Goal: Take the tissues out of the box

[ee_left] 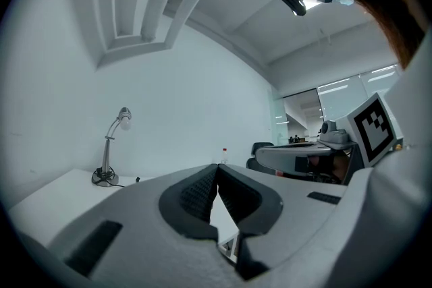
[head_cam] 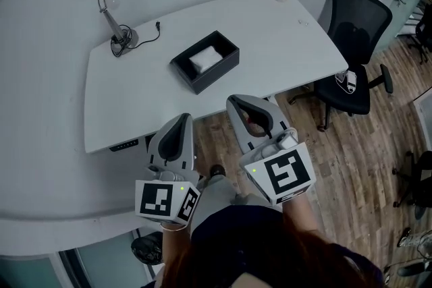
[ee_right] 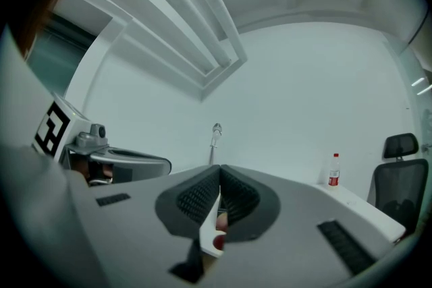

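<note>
Reaching the box [head_cam: 217, 75] with left gripper [head_cam: 181, 119] and right gripper [head_cam: 237, 103] clamped shut and empty, you'd squash the tissues [head_cam: 206, 59] deeper.

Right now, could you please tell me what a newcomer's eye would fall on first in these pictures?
First, the black box of white tissues at the middle of the white table. Then the left gripper and right gripper, both shut and empty, at the table's near edge. A desk lamp stands at its back left.
</note>
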A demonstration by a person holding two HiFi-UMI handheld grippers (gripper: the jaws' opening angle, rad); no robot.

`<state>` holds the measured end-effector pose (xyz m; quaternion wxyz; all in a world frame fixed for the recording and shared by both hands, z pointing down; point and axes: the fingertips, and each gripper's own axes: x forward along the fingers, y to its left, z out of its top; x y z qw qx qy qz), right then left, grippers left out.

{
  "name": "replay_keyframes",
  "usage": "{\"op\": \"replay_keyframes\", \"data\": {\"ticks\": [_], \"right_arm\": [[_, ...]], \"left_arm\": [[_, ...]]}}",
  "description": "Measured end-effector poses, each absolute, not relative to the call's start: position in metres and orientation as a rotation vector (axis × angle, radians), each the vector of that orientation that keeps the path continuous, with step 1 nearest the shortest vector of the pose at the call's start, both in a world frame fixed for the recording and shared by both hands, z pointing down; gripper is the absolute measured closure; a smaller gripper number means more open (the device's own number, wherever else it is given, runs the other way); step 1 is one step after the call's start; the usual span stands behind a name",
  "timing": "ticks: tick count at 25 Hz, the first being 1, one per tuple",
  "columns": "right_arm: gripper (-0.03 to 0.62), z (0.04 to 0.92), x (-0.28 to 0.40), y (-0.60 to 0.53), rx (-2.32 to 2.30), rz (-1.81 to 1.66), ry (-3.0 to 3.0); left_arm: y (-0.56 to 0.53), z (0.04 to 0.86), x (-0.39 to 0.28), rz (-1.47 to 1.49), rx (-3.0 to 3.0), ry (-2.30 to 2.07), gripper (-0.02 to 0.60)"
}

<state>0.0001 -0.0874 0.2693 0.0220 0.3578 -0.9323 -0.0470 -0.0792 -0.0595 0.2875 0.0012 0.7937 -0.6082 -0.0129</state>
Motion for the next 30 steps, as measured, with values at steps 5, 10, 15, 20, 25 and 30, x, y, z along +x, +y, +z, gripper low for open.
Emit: {"op": "replay_keyframes", "data": {"ticks": [5,10,15,20,25,30], "right_arm": [[0.576,0.273,-0.011,-0.103,1.113,-0.14,-2.866],[0.576,0.277,-0.023,-0.119,1.117,-0.144,-2.846],[0.574,0.279,-0.033,-0.135,1.122,-0.145,-2.825],[0.572,0.282,-0.045,-0.15,1.118,-0.134,-2.793],[0.56,0.288,-0.056,-0.162,1.114,-0.121,-2.762],[0.543,0.294,-0.067,-0.177,1.118,-0.108,-2.73]], "left_arm": [[-0.075,0.288,-0.087,-0.043,2.502,-1.886,0.557],[-0.091,0.291,-0.097,-0.042,2.508,-1.871,0.557],[-0.107,0.291,-0.106,-0.048,2.519,-1.851,0.557],[-0.122,0.29,-0.116,-0.058,2.529,-1.823,0.557],[-0.136,0.291,-0.125,-0.068,2.541,-1.798,0.557],[-0.15,0.294,-0.136,-0.066,2.546,-1.771,0.557]]}}
